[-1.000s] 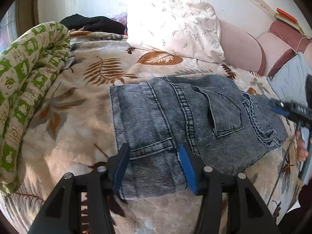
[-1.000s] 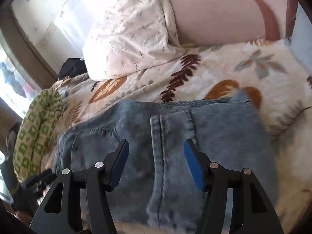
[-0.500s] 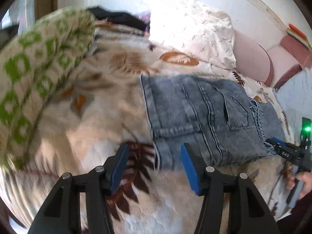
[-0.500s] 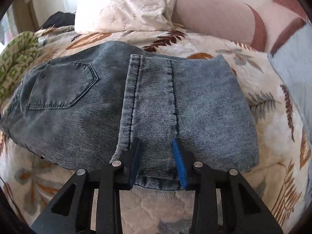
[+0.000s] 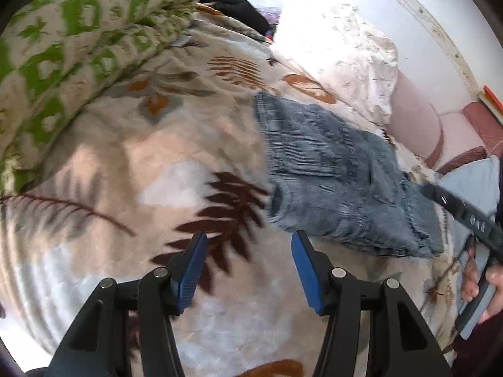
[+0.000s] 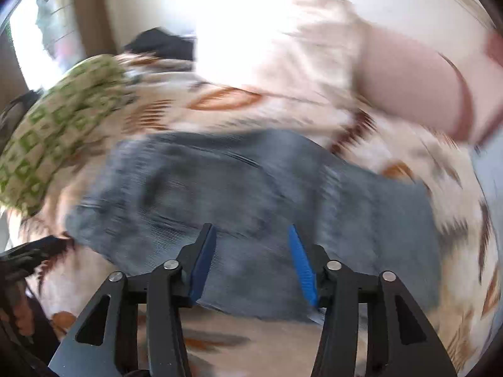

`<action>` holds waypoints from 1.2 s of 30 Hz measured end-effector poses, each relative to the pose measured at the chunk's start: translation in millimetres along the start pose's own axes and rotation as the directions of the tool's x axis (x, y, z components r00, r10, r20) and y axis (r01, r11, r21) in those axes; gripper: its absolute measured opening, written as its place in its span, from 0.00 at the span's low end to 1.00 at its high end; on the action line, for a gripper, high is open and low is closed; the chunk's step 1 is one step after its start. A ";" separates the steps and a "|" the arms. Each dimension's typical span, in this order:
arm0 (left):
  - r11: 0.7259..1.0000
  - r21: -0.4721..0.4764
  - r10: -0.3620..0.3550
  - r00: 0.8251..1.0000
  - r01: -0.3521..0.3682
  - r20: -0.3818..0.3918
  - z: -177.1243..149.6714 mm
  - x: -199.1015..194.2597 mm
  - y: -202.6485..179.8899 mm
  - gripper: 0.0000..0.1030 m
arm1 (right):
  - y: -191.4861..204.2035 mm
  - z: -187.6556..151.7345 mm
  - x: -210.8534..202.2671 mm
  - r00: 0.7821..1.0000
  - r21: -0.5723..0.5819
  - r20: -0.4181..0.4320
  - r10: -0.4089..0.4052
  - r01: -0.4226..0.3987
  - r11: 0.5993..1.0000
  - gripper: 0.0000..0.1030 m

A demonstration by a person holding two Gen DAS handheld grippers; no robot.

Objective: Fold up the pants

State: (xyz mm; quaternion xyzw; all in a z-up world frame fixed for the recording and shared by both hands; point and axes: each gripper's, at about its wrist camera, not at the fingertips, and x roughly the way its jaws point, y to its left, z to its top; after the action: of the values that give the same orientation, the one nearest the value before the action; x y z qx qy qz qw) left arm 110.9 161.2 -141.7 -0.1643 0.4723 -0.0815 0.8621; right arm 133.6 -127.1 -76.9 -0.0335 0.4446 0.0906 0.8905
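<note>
The grey-blue denim pants [image 5: 333, 169] lie folded in a compact stack on the leaf-print blanket [image 5: 132, 163]. My left gripper [image 5: 248, 264] is open and empty, over bare blanket to the left of and nearer than the pants. In the blurred right wrist view the pants [image 6: 251, 188] fill the middle. My right gripper [image 6: 250, 260] is open and empty, over their near edge. The right gripper's body [image 5: 462, 216] and the hand holding it show at the right edge of the left wrist view.
A rolled green-and-cream quilt [image 5: 72, 40] lies along the left. A white printed pillow [image 5: 349, 62] and pink cushions [image 5: 415, 122] are at the head of the bed. Dark clothing [image 5: 232, 6] lies at the far back. A grey-blue pad [image 5: 474, 182] is at the right.
My left gripper has pulled back and left off the pants, which now lie to its right. My right gripper opened wider from its half-closed state and moved; its view is now blurred.
</note>
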 end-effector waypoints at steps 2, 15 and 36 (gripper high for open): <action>0.999 0.011 -0.038 0.999 0.038 -0.001 1.0 4.2 -8.1 0.58 | 26.4 20.9 3.8 0.999 -0.056 -0.007 0.037 -0.038 0.998 0.53; 0.988 -0.082 -0.129 0.992 0.128 -0.010 12.0 47.8 -19.3 0.38 | 126.2 116.5 77.1 0.963 -0.192 -0.207 0.173 -0.213 0.958 0.59; 0.985 -0.102 -0.142 0.990 0.141 0.002 14.6 52.1 -16.9 0.31 | 178.1 110.1 187.4 0.926 -0.378 -0.368 -0.084 -0.066 0.924 0.51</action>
State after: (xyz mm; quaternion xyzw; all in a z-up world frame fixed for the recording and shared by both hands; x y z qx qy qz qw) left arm 151.6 133.0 -169.3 -0.2410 0.4651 -0.1189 0.8435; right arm 296.3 87.7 -156.4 -0.2257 0.5810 0.1635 0.7647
